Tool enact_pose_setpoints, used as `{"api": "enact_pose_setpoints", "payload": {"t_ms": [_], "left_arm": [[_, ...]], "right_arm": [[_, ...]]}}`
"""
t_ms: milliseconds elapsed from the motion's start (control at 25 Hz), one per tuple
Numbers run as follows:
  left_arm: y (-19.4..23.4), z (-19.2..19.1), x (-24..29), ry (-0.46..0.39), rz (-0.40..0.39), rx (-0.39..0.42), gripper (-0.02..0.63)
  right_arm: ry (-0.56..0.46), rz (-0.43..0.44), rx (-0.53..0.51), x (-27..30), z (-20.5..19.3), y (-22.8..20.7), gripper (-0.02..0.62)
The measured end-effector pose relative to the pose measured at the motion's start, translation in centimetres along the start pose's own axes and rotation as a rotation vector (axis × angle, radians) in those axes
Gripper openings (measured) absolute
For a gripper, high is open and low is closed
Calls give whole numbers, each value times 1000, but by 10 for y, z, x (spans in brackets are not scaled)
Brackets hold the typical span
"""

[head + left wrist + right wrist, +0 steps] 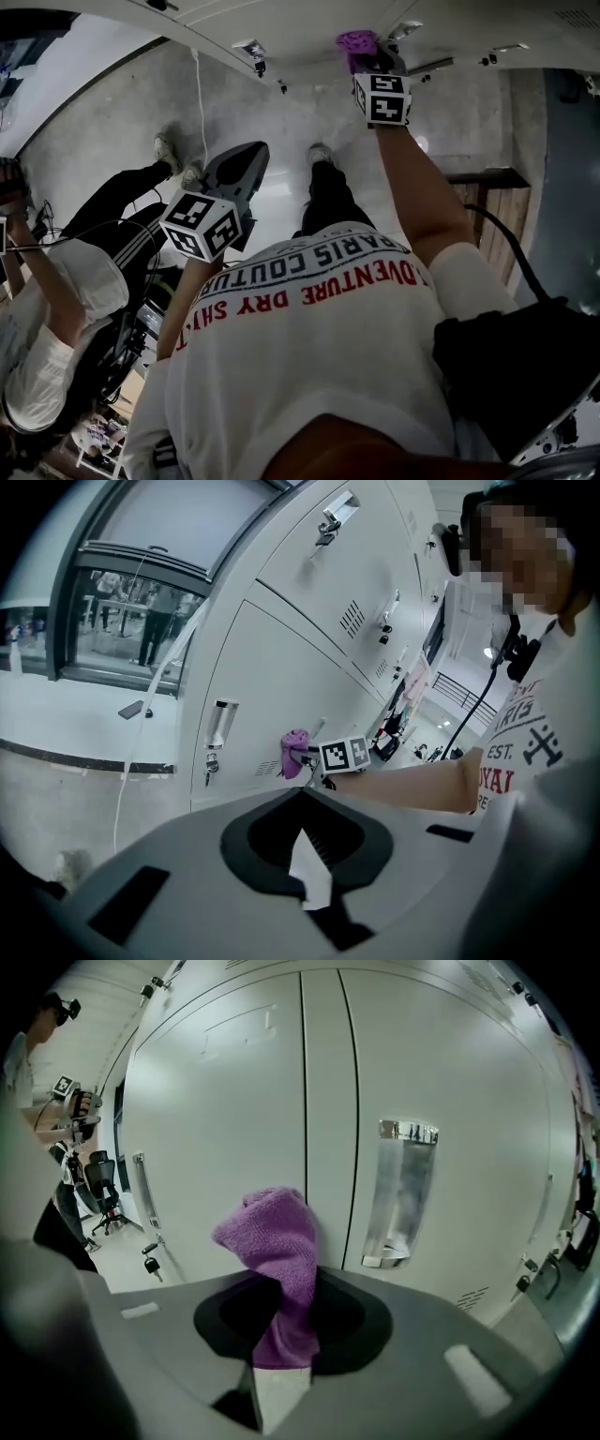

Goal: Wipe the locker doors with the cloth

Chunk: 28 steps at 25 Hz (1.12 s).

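Note:
My right gripper (302,1277) is shut on a bunched purple cloth (273,1238), which sticks out past the jaw tips and rests against the pale grey locker door (225,1119), beside the seam between two doors. A recessed metal handle (401,1194) is just to the right. In the head view the cloth (356,42) is at the top, against the lockers, held out at arm's length by the right gripper (367,58). My left gripper (251,155) is lower and back from the lockers, jaws together and holding nothing. From the left gripper view, the cloth (294,752) touches a lower door.
A second person (56,300) stands at my left with another gripper (66,1087). Keys (150,1262) hang from a locker lock. An office chair (101,1185) stands down the aisle. A white cable (200,103) runs over the floor, and a wooden bench (492,187) is at right.

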<state>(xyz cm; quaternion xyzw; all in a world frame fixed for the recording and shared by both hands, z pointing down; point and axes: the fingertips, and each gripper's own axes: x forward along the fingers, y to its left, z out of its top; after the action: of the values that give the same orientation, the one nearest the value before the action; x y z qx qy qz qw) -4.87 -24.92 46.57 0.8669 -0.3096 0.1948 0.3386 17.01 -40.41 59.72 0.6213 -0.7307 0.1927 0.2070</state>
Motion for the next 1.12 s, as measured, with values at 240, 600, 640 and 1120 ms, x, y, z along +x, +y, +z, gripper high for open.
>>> {"api": "enact_pose_setpoints", "payload": {"t_ms": [240, 600, 640, 1120], "left_arm": [[-5, -3, -8, -20, -17, 13, 0], [10, -34, -16, -87, -24, 43, 0], [14, -39, -14, -92, -23, 43, 0], [81, -87, 19, -162, 17, 44, 0]], "right_arm": [[-20, 47, -13, -20, 1, 26, 87], [-65, 268, -79, -43, -19, 136, 87], [-70, 289, -82, -40, -24, 147, 87], [-99, 464, -192, 38, -72, 245, 87]]}}
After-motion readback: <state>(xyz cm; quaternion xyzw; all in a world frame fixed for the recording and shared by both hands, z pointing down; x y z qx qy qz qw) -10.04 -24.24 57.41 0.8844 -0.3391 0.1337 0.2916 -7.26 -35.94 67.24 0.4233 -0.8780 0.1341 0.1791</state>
